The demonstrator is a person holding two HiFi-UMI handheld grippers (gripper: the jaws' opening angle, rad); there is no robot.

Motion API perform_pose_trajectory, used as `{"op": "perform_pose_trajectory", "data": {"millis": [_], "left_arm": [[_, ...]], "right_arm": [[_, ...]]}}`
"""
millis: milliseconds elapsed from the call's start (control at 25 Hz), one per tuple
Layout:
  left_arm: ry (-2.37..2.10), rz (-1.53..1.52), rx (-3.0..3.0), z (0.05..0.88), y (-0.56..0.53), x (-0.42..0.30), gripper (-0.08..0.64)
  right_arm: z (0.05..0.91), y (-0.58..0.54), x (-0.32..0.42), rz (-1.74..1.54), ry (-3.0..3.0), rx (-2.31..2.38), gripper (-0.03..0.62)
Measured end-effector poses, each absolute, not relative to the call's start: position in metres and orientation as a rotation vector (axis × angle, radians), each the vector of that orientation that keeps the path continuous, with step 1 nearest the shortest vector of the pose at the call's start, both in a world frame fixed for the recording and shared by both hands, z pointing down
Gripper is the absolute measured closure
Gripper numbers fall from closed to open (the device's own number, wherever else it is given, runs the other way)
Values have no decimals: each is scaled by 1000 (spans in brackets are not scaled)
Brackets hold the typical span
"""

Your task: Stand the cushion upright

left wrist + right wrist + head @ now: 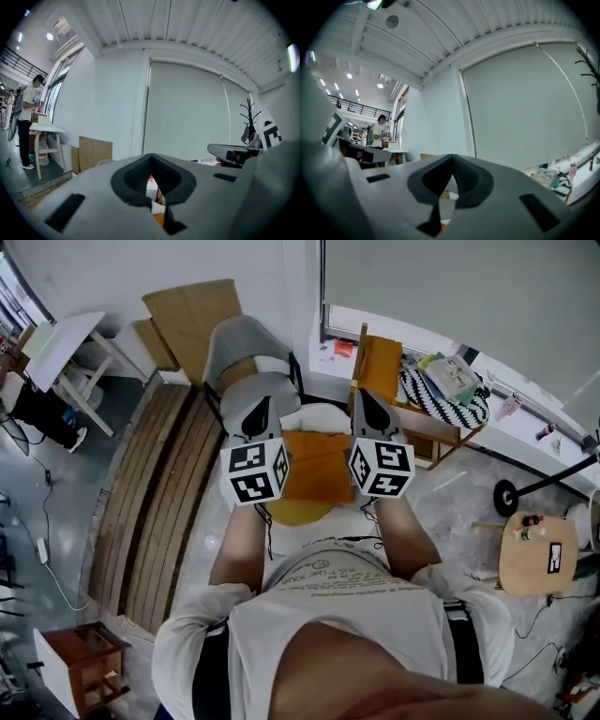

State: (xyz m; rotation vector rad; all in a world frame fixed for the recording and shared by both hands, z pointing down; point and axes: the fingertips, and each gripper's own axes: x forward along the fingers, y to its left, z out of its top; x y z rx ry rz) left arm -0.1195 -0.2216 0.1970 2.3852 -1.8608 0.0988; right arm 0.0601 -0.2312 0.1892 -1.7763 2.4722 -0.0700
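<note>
An orange square cushion (pixel 317 465) lies below and between my two grippers, on a chair with a grey backrest (pixel 246 338). The cushion's near edge rests over a yellowish round seat (pixel 295 513). My left gripper (pixel 256 409) is at the cushion's left, pointing away from me over the chair, jaws shut with nothing between them. My right gripper (pixel 367 397) is at the cushion's right, likewise shut and empty. In the left gripper view the left gripper (pixel 151 160) looks out level at a wall and blind, with a sliver of the orange cushion (pixel 158 219) low between the jaws. The right gripper view shows the right gripper (pixel 452 163) closed.
A wooden shelf unit (pixel 380 362) with a striped bag (pixel 441 401) stands right of the chair. A round wooden stool (pixel 539 554) is at the far right. Wooden slats (pixel 159 484) lie on the floor left, with a small cabinet (pixel 84 667) nearer me. A person (pixel 26 122) stands by a white table (pixel 66 343).
</note>
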Motion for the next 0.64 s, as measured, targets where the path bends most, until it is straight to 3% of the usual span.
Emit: {"op": "perform_pose_trajectory", "data": {"millis": [640], "left_arm": [[-1847,146,2356,210,-232,-129,540]], "right_arm": [[194,-242,52,-91,2482,-1756,565]]}}
